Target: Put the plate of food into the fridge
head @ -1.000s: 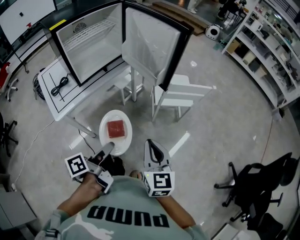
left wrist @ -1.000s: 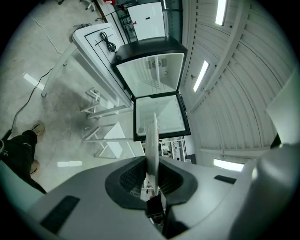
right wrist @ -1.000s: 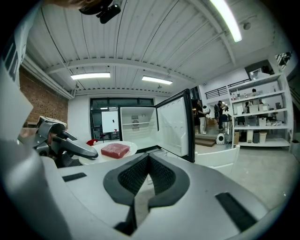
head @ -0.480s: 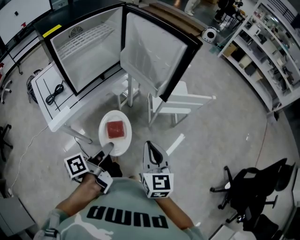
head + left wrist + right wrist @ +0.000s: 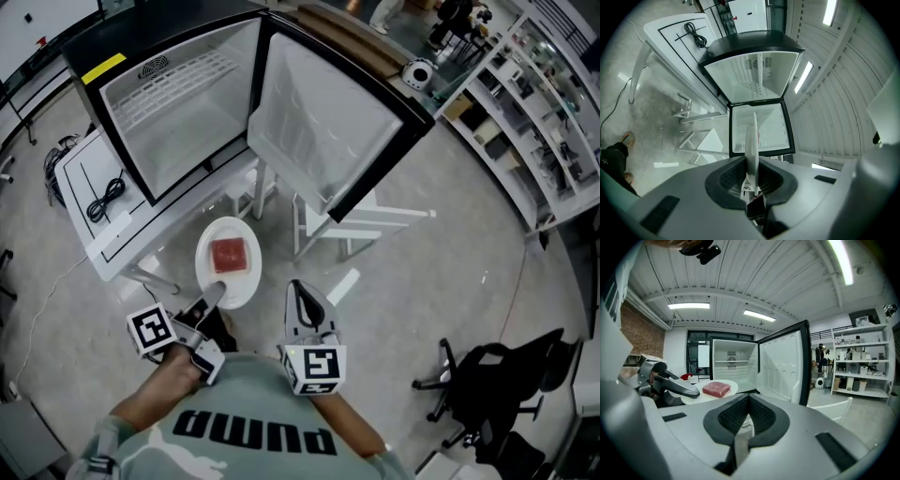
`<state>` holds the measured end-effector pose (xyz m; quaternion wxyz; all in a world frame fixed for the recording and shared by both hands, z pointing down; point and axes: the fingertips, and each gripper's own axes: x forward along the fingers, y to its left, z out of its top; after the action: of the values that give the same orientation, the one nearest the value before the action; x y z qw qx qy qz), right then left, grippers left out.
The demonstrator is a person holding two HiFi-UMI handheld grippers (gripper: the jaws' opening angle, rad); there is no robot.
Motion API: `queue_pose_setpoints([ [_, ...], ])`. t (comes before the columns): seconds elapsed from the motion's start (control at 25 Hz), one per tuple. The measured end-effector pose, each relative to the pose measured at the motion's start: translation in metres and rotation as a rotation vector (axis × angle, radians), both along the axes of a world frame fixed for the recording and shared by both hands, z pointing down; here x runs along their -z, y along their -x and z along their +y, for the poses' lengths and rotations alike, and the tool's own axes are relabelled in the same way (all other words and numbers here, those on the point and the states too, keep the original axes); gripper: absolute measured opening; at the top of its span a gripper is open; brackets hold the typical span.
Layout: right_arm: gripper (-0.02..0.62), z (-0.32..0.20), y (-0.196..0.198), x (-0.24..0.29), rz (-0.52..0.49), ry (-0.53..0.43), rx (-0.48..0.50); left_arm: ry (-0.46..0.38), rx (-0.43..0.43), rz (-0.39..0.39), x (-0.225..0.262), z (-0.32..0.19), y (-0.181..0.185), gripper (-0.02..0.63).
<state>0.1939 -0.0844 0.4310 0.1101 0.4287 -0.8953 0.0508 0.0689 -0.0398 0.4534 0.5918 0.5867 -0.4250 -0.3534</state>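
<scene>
At the left edge, a white table (image 5: 89, 164) carries a black cable (image 5: 105, 198). The fridge (image 5: 178, 103) at upper left stands open, its door (image 5: 328, 122) swung centreward. Below, the left gripper (image 5: 212, 297) pinches the rim of the plate (image 5: 228, 277), which bears a red meat slab (image 5: 228, 254). At lower centre, the right gripper (image 5: 299, 292) has its jaws together on nothing. A white chair (image 5: 361, 223) stands under the door.

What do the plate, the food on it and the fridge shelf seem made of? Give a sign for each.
Plate: smooth white, thin rim; ceramic or melamine, can't tell.
Food: dull red slab, likely raw meat.
Fridge shelf: thin parallel white bars, probably coated wire.
</scene>
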Motion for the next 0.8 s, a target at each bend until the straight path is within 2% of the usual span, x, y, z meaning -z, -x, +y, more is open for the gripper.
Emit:
queue_pose_setpoints([
  [0.8, 0.005, -0.034, 0.110, 0.011, 0.036, -0.061, 0.022, -0.051, 0.012, 0.014, -0.002, -0.034, 0.103, 0.048],
])
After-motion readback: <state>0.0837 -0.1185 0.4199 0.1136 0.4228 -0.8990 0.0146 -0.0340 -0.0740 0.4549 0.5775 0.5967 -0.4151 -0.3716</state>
